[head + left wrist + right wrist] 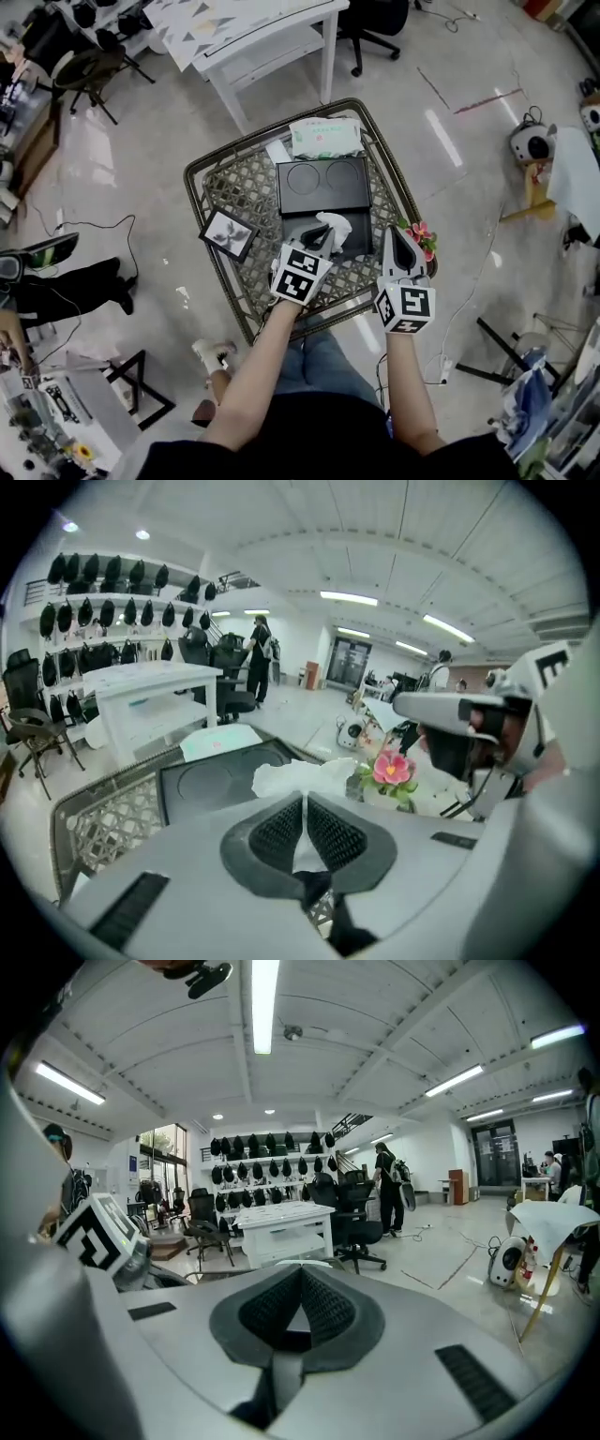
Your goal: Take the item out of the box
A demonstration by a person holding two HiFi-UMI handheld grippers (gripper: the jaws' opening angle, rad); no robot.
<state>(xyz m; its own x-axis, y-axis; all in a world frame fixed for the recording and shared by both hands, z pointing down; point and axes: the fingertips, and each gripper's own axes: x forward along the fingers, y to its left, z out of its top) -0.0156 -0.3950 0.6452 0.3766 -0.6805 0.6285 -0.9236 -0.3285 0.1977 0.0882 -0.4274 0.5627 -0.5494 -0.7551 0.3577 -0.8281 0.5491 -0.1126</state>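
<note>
A black box point(323, 187) lies on the wire-mesh table point(234, 183), and a white tissue point(336, 225) sticks up from its near end. My left gripper point(322, 241) is at that end, shut on the tissue. In the left gripper view the tissue point(298, 776) bunches above the closed pads and a strip of it runs down between them, with the box point(211, 785) behind. My right gripper point(395, 236) hovers to the right of the box, over the table's right edge. Its jaws point(300, 1277) are shut with nothing in them.
A pink flower point(420, 232) stands at the table's right rim, close to the right gripper. A small framed picture point(228, 233) lies at the left and a green-and-white packet point(323, 137) at the far side. A white desk point(253, 37) and office chairs stand beyond.
</note>
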